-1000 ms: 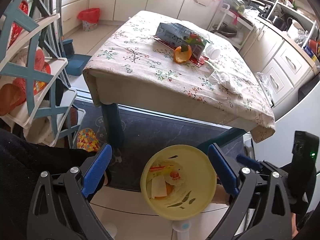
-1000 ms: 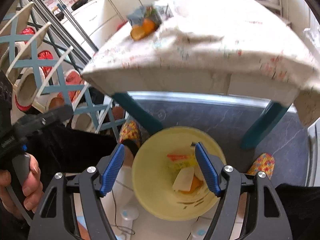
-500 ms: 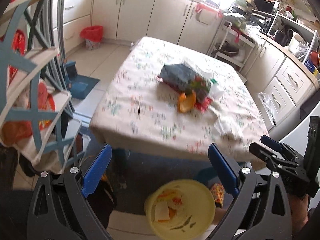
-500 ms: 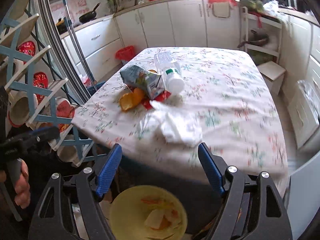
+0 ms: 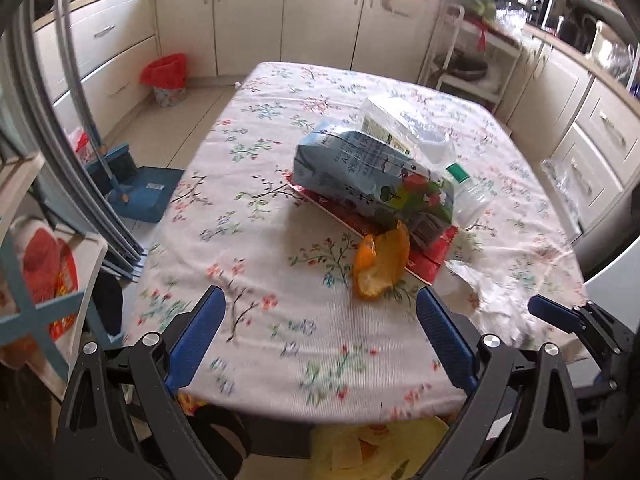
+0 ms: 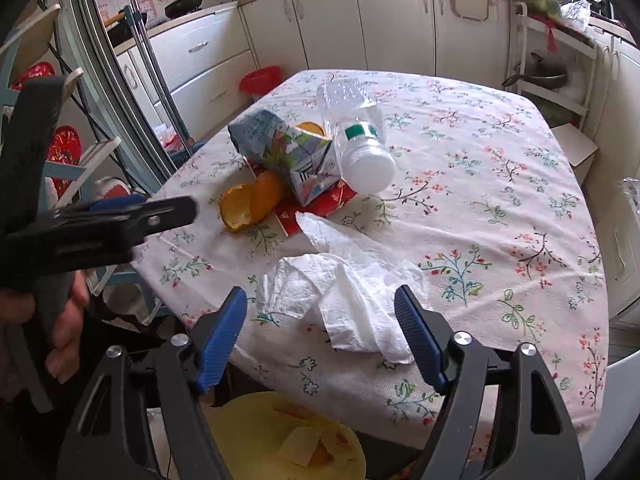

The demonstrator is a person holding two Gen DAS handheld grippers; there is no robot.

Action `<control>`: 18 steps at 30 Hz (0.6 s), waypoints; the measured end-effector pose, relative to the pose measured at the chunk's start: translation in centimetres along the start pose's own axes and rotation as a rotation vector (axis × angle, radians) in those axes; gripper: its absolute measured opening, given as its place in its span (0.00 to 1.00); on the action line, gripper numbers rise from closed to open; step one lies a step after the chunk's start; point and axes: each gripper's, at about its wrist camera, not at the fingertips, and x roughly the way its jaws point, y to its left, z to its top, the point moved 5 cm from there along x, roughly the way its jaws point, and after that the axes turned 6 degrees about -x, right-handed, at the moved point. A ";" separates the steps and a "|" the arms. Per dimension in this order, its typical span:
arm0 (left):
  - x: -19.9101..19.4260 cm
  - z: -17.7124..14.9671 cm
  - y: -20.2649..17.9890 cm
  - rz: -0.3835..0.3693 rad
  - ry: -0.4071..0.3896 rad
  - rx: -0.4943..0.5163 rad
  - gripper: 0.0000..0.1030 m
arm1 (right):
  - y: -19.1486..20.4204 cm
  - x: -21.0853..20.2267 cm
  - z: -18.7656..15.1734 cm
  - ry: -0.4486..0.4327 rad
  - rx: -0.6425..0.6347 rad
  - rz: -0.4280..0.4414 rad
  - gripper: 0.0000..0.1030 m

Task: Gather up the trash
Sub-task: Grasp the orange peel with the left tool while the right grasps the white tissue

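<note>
Both grippers empty over table edge, trash ahead.
My left gripper (image 5: 316, 340) and right gripper (image 6: 320, 332) stand apart, holding nothing. Tissue (image 6: 344, 300) lies near the edge; a clumsy pinch could drag the tablecloth (image 6: 500, 208) or drop it past the yellow bin (image 6: 256, 440) (2 tools close together). Table's right half is clear.

My table (image 6: 500, 216), with the trash near its middle and front edge.
The carton (image 6: 288, 156) lies on a flat packet (image 6: 320, 204), 1 bottle (image 6: 356, 136) right of it, peel (image 6: 250, 202) at its front-left, tissue (image 6: 340, 296) nearest me; my bin (image 6: 280, 436) sits below the edge.
</note>
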 end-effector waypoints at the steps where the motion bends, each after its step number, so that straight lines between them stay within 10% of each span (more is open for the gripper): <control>1: 0.4 0.1 -0.2 0.002 0.005 0.004 0.88 | -0.2 0.2 0.0 0.003 0.006 0.003 0.67; 18: 4.4 1.3 -0.5 -0.014 0.063 0.009 0.59 | -2.0 1.7 0.8 0.019 0.054 0.019 0.39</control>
